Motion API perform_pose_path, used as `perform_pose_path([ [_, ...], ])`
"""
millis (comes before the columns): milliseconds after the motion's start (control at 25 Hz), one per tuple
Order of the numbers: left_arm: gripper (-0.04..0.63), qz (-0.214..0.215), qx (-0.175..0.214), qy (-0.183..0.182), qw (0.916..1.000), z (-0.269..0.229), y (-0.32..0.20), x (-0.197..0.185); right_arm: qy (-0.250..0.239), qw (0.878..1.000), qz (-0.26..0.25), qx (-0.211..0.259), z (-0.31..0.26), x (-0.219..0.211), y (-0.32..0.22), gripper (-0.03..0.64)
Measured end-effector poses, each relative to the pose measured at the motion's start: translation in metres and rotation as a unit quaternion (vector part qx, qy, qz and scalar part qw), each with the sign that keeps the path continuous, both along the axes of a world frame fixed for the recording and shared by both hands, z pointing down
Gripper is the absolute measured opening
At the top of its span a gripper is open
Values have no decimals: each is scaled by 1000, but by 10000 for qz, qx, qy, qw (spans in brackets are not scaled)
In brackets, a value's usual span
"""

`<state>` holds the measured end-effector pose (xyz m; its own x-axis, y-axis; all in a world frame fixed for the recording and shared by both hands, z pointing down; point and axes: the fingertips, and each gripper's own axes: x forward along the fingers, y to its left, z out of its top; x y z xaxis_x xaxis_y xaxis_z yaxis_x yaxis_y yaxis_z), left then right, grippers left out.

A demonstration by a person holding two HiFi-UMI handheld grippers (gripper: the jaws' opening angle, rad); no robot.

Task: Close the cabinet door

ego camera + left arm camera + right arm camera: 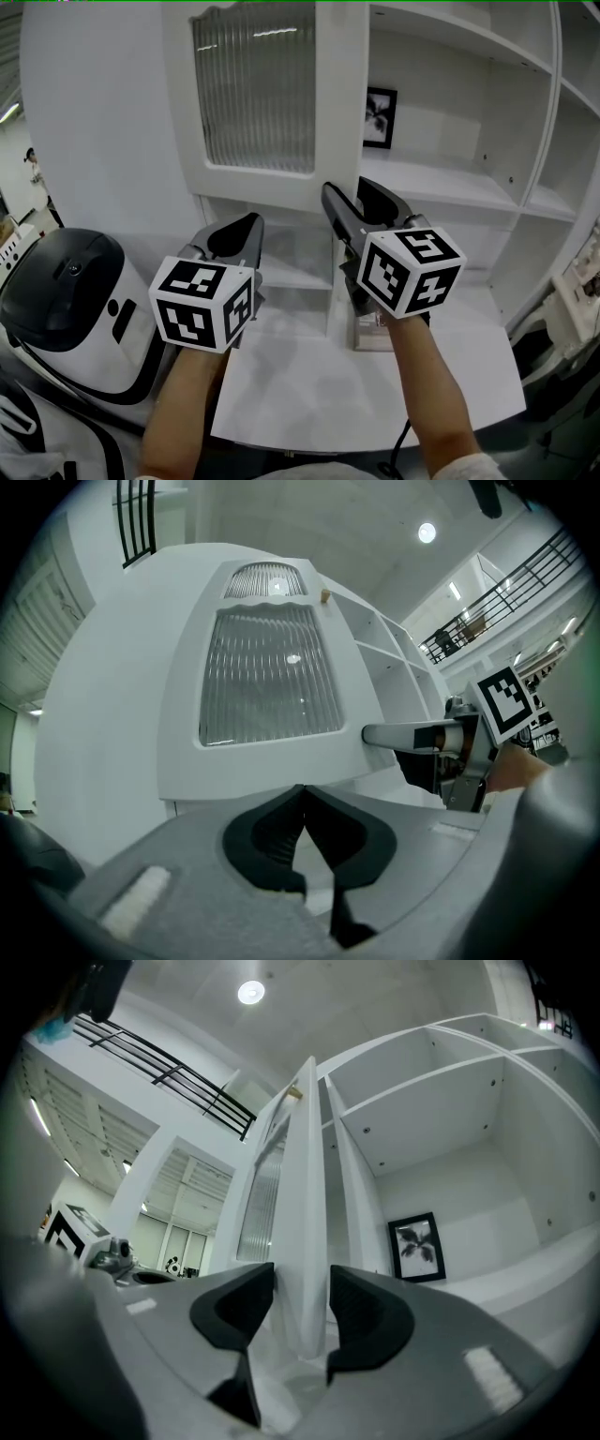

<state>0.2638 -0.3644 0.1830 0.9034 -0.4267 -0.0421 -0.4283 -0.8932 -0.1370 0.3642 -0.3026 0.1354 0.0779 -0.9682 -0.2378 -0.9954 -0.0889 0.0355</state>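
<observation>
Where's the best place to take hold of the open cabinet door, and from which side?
Grip the cabinet door on its free vertical edge, low down, clear of the ribbed glass pane, coming edge-on. That thin, flat frame fits between jaws; the right tool straddles it, open.

Bright, even, cool light fills all three views, and the pictures are nearly colourless. In the left gripper view a round ceiling lamp [427,532] shines above and to the right of the cabinet door [267,682], and small glints streak the door's ribbed glass [255,89]. Below the door, shadows on the table [309,394] are faint and soft-edged. Both gripper views bow straight lines around the door and darken to black at the corners; the nearest foreground is soft.
</observation>
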Motion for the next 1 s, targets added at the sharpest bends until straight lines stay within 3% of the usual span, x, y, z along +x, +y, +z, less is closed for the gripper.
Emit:
perform_pose_path([
  [1000, -6, 7, 6, 60, 10000, 0, -22, 22, 42, 9994, 340, -1, -1, 36, -27, 212],
])
